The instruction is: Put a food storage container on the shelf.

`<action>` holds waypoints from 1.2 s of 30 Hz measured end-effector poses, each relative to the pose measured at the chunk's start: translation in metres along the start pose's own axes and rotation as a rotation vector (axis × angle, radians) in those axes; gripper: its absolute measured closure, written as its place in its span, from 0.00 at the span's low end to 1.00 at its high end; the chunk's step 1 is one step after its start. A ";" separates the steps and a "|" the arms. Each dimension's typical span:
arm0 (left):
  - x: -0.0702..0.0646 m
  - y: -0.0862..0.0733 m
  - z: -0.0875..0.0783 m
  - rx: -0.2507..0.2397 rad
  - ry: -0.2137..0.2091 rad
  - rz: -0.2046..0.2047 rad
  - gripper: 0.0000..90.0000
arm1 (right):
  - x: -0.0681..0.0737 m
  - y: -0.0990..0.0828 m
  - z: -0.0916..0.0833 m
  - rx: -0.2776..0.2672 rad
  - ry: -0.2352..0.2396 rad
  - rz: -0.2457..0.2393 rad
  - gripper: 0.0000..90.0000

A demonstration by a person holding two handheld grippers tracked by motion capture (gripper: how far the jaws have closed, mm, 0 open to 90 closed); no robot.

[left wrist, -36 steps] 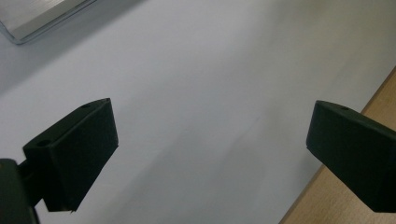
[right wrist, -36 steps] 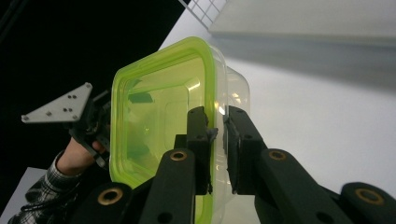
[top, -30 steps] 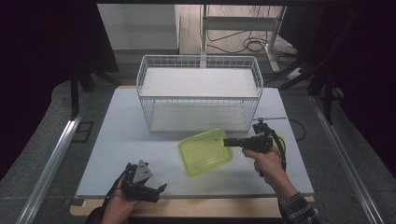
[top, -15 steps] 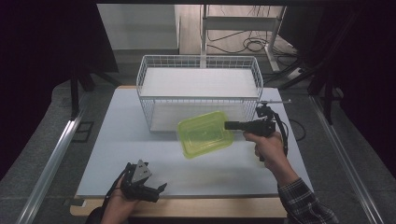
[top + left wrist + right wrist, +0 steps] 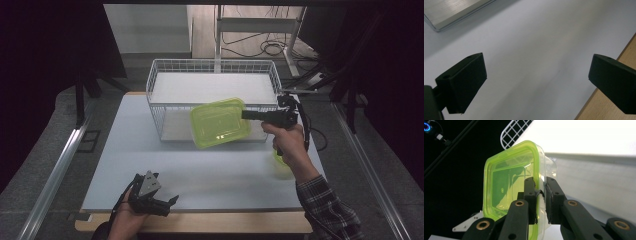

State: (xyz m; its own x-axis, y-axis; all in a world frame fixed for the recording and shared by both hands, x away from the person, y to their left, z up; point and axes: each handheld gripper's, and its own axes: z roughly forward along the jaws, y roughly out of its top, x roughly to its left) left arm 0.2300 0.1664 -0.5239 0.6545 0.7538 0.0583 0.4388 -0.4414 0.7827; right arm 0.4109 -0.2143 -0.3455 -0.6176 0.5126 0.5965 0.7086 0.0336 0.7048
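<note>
A lime-green see-through plastic container [image 5: 220,122] hangs tilted in the air in front of the white wire basket [image 5: 212,65]. My right gripper [image 5: 246,115] is shut on its right rim. In the right gripper view the two jaws pinch the container's edge [image 5: 509,185], with my right gripper [image 5: 540,192] closed tight and the basket's wire rim [image 5: 516,130] behind. My left gripper [image 5: 167,202] rests near the table's front edge, open with nothing in it. In the left gripper view its jaws stand wide apart, my left gripper [image 5: 536,72] hovering over bare white table [image 5: 536,37].
A small green object [image 5: 280,161] lies on the table under the right hand, partly hidden. The table's wooden front edge [image 5: 614,105] is close to the left gripper. A metal rail [image 5: 55,170] runs along the left side. Cables [image 5: 265,47] lie on the floor behind.
The right gripper has lifted the green container off the table and carried it up and back toward the basket, tilting it. The left gripper has stayed put.
</note>
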 end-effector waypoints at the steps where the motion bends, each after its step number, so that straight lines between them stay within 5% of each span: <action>1: 0.000 0.000 0.000 -0.001 0.001 0.000 0.02 | 0.000 0.003 0.000 -0.007 0.001 -0.001 0.89; 15: 0.000 0.000 0.000 -0.009 0.010 -0.002 0.02 | 0.004 0.044 0.006 -0.088 -0.045 0.004 0.89; 36: -0.001 0.000 0.000 -0.003 0.010 0.009 0.02 | -0.011 0.072 0.029 -0.179 -0.156 0.058 0.89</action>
State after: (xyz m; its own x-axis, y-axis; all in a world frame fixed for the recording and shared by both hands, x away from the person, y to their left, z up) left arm 0.2294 0.1660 -0.5241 0.6523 0.7546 0.0716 0.4311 -0.4470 0.7838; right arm 0.4789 -0.1921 -0.3122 -0.5077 0.6364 0.5807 0.6608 -0.1449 0.7365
